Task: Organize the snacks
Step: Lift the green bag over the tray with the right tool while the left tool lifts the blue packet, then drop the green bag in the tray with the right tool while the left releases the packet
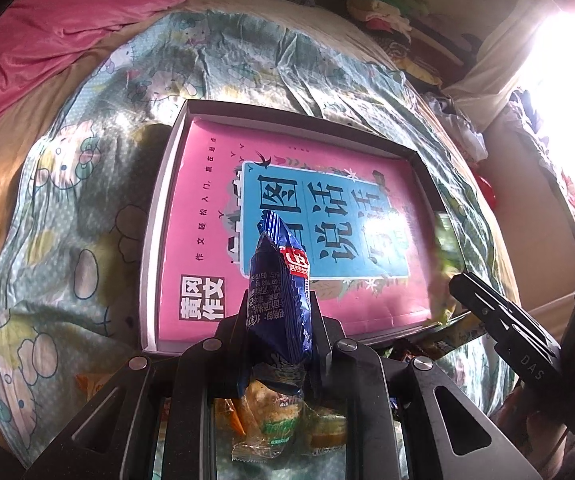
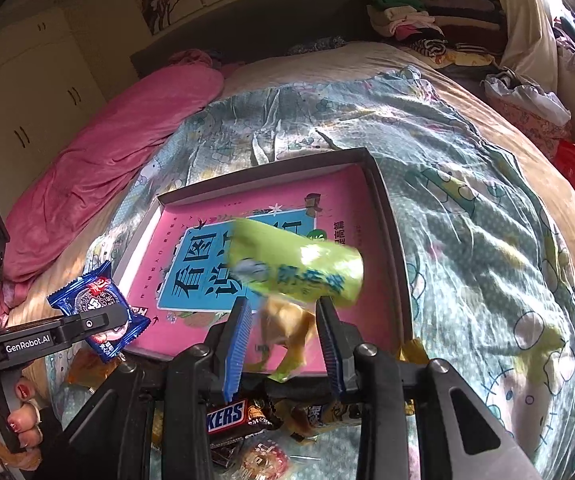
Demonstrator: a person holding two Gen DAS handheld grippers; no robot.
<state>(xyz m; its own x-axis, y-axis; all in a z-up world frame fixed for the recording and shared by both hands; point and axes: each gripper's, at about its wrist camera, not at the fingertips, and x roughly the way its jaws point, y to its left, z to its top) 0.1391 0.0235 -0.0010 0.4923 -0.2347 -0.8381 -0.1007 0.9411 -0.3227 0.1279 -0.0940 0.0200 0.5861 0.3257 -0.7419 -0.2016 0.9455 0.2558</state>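
Blue snack packet (image 1: 279, 300) clenched in left tool (image 1: 277, 308); right tool (image 2: 283, 324) released, blurred green packet (image 2: 295, 268) over box rim (image 2: 387, 200).

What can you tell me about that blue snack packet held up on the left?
The blue snack packet is glossy foil-like plastic with a red label, white print and crimped ends. It stands roughly upright, pinched between the fingers of the left hand-held gripper, above the near edge of the box. The right view shows a cookie picture on it.
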